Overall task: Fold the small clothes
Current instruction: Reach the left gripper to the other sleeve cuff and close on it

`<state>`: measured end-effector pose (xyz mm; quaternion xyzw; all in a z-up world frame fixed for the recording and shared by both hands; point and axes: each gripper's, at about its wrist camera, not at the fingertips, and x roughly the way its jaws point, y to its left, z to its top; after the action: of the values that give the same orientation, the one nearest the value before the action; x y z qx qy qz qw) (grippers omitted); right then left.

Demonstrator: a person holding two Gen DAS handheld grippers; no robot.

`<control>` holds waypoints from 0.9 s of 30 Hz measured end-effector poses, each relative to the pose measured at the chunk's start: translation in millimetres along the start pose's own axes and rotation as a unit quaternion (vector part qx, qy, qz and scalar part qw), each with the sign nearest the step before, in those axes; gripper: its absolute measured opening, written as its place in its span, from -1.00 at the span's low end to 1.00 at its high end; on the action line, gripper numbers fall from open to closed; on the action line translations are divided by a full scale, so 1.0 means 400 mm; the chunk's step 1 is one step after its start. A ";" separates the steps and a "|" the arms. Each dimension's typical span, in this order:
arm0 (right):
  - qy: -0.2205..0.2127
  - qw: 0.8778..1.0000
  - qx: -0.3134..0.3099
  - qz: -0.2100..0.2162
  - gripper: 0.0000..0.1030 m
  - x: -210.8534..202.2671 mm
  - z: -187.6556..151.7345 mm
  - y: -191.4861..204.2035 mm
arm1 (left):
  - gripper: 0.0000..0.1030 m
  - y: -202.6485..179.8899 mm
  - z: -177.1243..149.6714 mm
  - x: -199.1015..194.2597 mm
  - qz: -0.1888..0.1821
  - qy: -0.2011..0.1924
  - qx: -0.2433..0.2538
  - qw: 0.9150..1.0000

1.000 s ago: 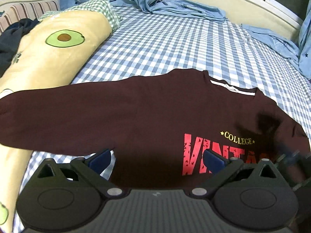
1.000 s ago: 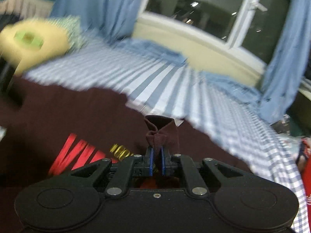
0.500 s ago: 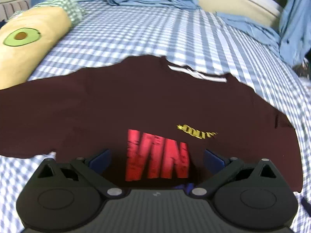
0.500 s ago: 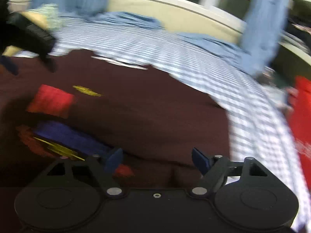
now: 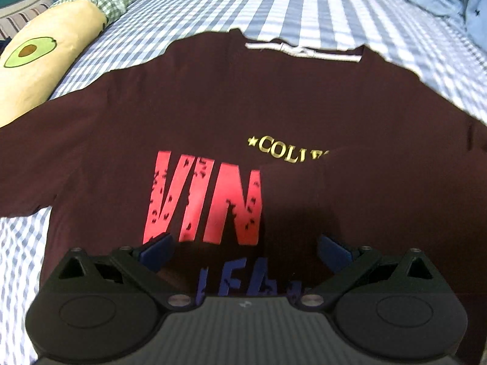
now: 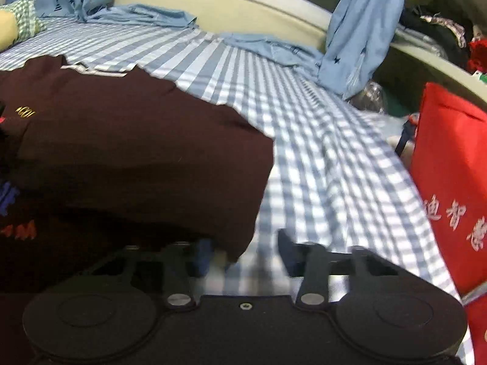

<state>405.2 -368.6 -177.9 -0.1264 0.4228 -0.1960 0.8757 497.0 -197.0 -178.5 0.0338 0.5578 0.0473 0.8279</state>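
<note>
**Right sleeve released, first fold laid**

1 s ago your right tool (image 6: pixel 243 249) was clamped on the sleeve cuff; now its fingers stand apart, empty, at the sweatshirt's (image 5: pixel 213 100) right edge. The sleeve (image 5: pixel 350 188) lies folded in across the chest, covering the end of the red print. The garment lies flat on the checked bed (image 5: pixel 304 6). Your left tool (image 5: pixel 243 246) is spread wide, holding nothing, over the lower front. The left sleeve (image 5: pixel 45 158) stays stretched toward the avocado pillow (image 5: pixel 39 60); likely yours next.
</note>
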 end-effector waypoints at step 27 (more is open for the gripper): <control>0.027 0.988 0.115 0.095 0.98 -0.340 0.062 0.129 | 0.99 0.909 -0.164 -0.212 0.144 -0.102 -0.258 0.950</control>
<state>360.1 -260.0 -89.0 0.0210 0.4308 -0.1621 0.8876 389.8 154.7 -85.6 -0.0966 0.4280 0.3044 0.8455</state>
